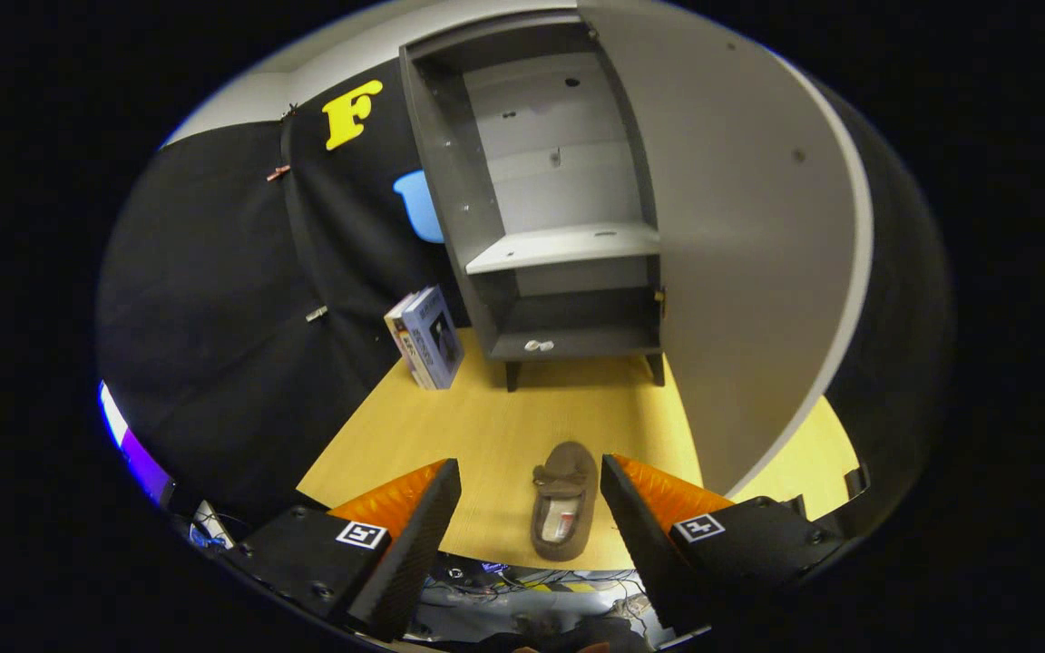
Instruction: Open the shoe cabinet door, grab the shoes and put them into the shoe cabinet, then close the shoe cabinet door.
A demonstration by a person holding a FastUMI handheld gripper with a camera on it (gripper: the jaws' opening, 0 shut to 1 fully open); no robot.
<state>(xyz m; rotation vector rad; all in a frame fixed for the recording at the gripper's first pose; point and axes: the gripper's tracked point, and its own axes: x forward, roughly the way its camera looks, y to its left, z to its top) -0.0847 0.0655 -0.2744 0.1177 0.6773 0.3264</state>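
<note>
Wooden tabletop [486, 435] under inspection, dark booth cloth behind. Brown slipper [564, 501] lying flat on that surface, in the gap between the two fingers and touching neither, toe pointing away toward the cabinet. Gripper [530, 508] spread wide, nothing held. Beyond the slipper, well ahead of the fingers: grey shoe cabinet [559, 209] standing on short legs, its door [749, 236] swung fully open to the right of the opening. Pale middle shelf [568, 245] bare; a small white item [538, 345], too small to identify, on the bottom shelf. Boxed item [427, 337] standing on the table just left of the cabinet, well clear of the working line.

Judged status: door-opening done; shoe pickup in hand, not yet made. Next move calls for lowering the fingers either side of the slipper, closing across its width, then lifting forward to a shelf. Open door close on the right; likely obstruction during the carry.
</note>
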